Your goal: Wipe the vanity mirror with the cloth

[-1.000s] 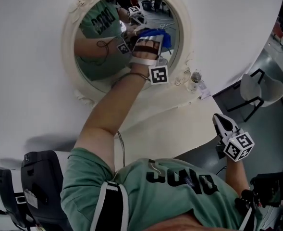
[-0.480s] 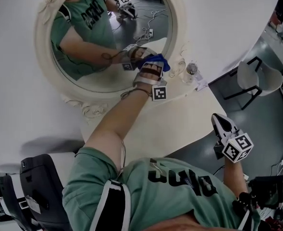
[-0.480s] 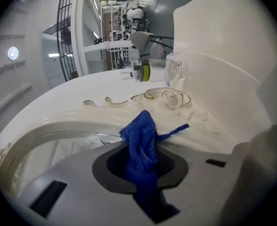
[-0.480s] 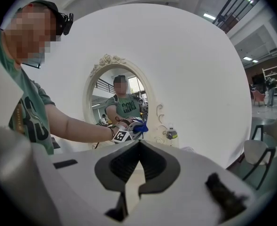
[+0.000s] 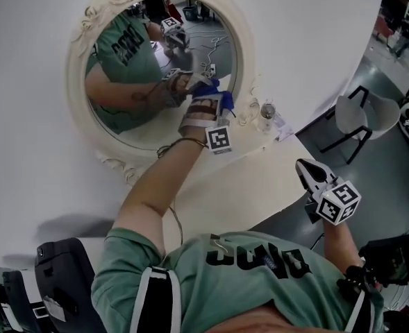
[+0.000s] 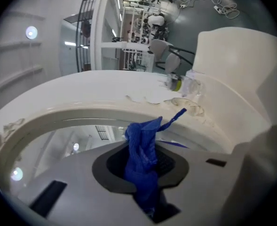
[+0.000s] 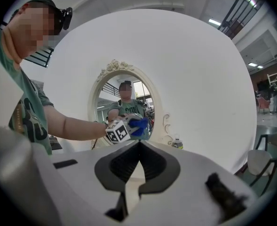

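Observation:
An oval vanity mirror (image 5: 121, 68) in an ornate cream frame stands on the white table against the wall; it also shows in the right gripper view as the mirror (image 7: 124, 102). My left gripper (image 5: 211, 89) is shut on a blue cloth (image 5: 216, 89) and holds it against the glass at the mirror's lower right. Seen from the left gripper view, the cloth (image 6: 143, 161) bunches between the jaws, close to the frame (image 6: 72, 114). My right gripper (image 5: 308, 173) hangs low at the right, away from the mirror, jaws together with nothing in them.
A small clear bottle (image 5: 266, 114) stands on the table just right of the mirror frame. The white table (image 5: 260, 186) has its edge near my right gripper. A white chair (image 5: 360, 120) stands on the grey floor to the right, and a dark seat (image 5: 58, 269) at lower left.
The left gripper has moved the blue cloth down and along the mirror's right side to its lower right. The right gripper has stayed about where it was.

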Available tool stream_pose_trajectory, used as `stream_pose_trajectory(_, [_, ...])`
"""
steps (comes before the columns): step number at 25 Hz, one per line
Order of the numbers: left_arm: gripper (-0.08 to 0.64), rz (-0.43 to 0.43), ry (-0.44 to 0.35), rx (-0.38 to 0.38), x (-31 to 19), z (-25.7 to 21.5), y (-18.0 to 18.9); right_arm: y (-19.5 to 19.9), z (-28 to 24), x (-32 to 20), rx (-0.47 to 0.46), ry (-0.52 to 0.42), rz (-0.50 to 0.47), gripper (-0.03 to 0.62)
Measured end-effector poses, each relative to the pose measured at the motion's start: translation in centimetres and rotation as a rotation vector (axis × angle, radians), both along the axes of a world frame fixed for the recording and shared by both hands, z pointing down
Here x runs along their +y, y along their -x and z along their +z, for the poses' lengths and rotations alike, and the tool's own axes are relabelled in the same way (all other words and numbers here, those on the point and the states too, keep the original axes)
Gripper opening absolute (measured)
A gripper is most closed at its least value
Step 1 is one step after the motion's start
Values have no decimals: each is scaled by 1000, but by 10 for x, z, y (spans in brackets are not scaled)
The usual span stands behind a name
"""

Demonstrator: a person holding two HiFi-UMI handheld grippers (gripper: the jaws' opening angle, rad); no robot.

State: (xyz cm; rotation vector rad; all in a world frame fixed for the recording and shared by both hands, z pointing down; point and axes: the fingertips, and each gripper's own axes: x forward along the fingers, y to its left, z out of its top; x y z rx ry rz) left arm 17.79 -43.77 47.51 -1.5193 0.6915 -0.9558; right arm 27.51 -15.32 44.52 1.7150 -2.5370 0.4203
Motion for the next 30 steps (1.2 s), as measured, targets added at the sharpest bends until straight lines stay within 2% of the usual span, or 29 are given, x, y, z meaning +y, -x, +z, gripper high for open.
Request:
stream_pose_trajectory(4, [80,-47,-191,77,6,-130,38,4,-16,4,16,-36,-7,5])
stream_pose_trajectory(7, [80,-77,-362,239,12,-245,71,14,-30,-5,32,-74,-44,5])
stream_pose_trajectory(10, [80,-140,-472,304,17,-327,104,17,-43,-6,44,-108,-69,5])
stream_pose_trajectory(12, [80,-184,-511,325,18,-366,121,16,-49,-5,46,-123,-66,5])
stream_pose_trajectory(15, [80,-228,-512,332,17,-387,137,15,-55,-4,51,-134,-72,5])
stream_pose_trajectory(21, [80,-295,-485,387,0,-378,132,-2,-53,13,55,-121,-41,5])
stream_pose_trajectory(30, [75,-268,-496,490,-10,-379,102,-10,-44,8,46,-103,-10,5])
